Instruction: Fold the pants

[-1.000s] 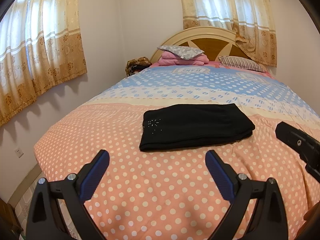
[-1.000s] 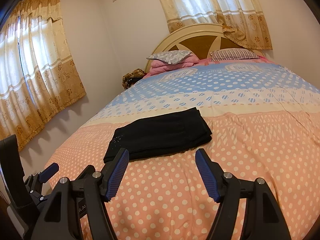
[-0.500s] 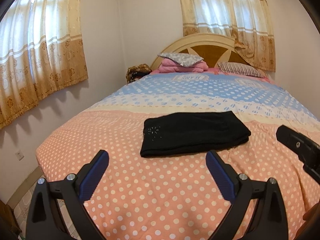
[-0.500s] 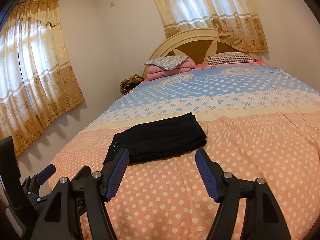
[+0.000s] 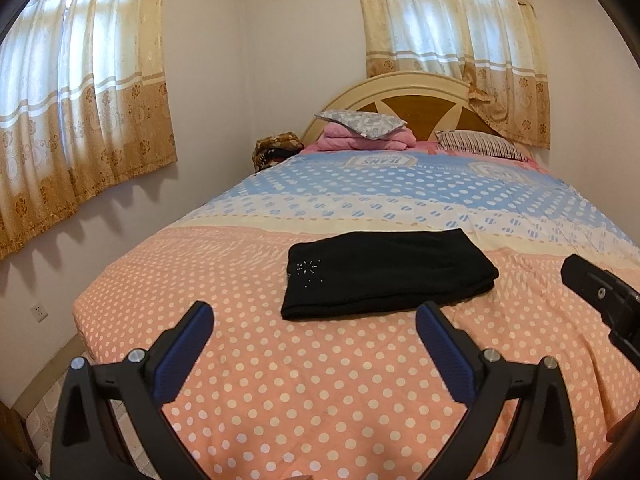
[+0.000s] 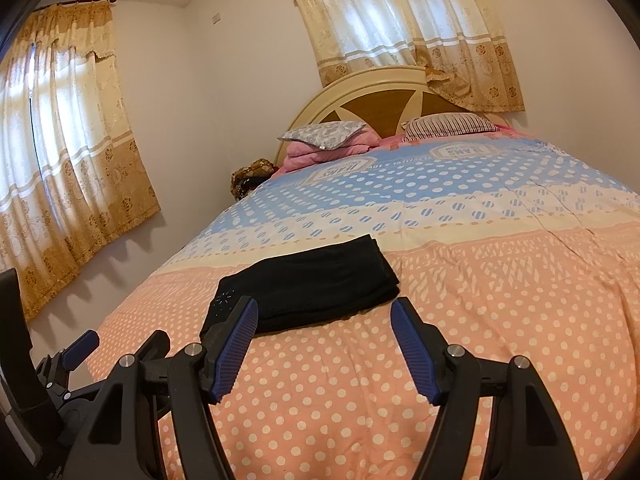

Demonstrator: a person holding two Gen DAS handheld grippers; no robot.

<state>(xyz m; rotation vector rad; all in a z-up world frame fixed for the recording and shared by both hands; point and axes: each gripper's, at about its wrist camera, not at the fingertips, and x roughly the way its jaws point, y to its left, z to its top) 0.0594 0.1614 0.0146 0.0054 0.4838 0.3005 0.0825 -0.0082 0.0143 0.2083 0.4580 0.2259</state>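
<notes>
Left gripper (image 5: 314,316): positioned nearest the foot of the bed, level, pointing toward the headboard. Its two blue-padded fingers (image 5: 186,350) are spread wide with nothing between them. Both hang above the bedspread (image 5: 304,400), clear of the fabric.

Right gripper (image 6: 324,312): alongside the left unit, on its right, also pointing up the bed. The jaws stand wide apart and empty. In the right wrist view, the left finger pad (image 6: 234,346) overlaps the near corner of the pants; whether it touches them cannot be told. Part of the right unit's black body shows at the right edge of the left wrist view, and part of the left unit at the lower left of the right wrist view.

Pants (image 5: 386,272): black, folded into a compact, roughly rectangular stack of several layers. The stack lies flat on the peach, white-dotted section of the bedspread, just ahead of both grippers, close to the cream band. A small cluster of pale studs (image 5: 308,270) marks the near left corner. The layered edges face right and show a slight step between layers. Neither gripper holds the garment.

Beyond the pants, the bedspread changes to cream and then blue bands. At the head of the bed, a grey patterned pillow (image 5: 360,122) rests on folded pink bedding (image 5: 368,140), with a striped pillow (image 5: 478,144) to its right, before the arched headboard (image 5: 424,92). Curtains (image 5: 452,40) cover the windows.
</notes>
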